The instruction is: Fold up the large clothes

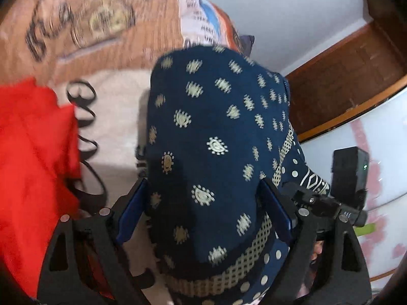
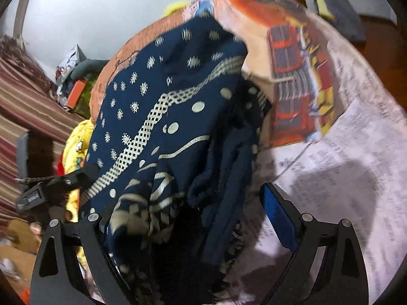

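Draped over my left gripper (image 1: 203, 208) and right gripper (image 2: 185, 218), both spread apart, the soft navy garment (image 1: 216, 127) sags limply; I should grasp its patterned border.

The room is bright, but both pictures look smeary and bendy at the edges, with a dark shadow on the printed bedsheet (image 2: 351, 178).

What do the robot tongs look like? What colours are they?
Both tongs, the left and the right, are black plastic frames with triangle-shaped cut-outs and round silver bolts. Their fingers wear flat bright blue pads inside. The other tong's small black box with a green light shows at the left view's edge.
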The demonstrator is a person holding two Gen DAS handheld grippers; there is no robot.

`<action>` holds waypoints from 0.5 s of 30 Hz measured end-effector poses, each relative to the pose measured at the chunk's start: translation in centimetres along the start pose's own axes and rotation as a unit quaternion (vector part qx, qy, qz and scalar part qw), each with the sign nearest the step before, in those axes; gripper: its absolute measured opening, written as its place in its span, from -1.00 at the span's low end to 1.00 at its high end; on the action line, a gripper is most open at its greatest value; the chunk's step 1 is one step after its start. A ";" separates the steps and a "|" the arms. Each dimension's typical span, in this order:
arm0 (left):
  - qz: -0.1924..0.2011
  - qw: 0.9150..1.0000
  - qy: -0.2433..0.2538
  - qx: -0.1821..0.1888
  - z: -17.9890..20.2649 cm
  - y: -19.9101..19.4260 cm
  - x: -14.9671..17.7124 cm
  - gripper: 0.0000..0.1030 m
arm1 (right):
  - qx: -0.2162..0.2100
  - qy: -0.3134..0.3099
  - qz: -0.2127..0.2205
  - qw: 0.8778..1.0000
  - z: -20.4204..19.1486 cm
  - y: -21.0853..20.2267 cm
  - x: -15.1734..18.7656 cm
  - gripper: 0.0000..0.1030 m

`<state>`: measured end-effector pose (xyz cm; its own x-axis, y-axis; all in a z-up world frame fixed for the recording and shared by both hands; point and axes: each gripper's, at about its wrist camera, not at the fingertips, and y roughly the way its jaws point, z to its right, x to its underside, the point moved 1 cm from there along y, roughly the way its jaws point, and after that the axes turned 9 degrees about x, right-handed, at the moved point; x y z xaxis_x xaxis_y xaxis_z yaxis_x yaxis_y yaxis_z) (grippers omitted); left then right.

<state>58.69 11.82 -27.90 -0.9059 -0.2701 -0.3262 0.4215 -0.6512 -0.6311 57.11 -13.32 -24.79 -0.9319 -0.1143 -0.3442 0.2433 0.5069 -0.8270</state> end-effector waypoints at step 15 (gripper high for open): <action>-0.014 0.999 -0.015 0.037 0.7 2.2 -0.4 0.40 | -0.048 0.007 -0.015 0.999 -0.7 -0.6 -0.4 -0.17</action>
<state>59.98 10.02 -28.59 -0.9184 -0.2713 -0.2879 0.3930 -0.7095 -0.5849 57.14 -13.00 -23.86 -0.9425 -0.1186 -0.3125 0.1885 0.5834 -0.7900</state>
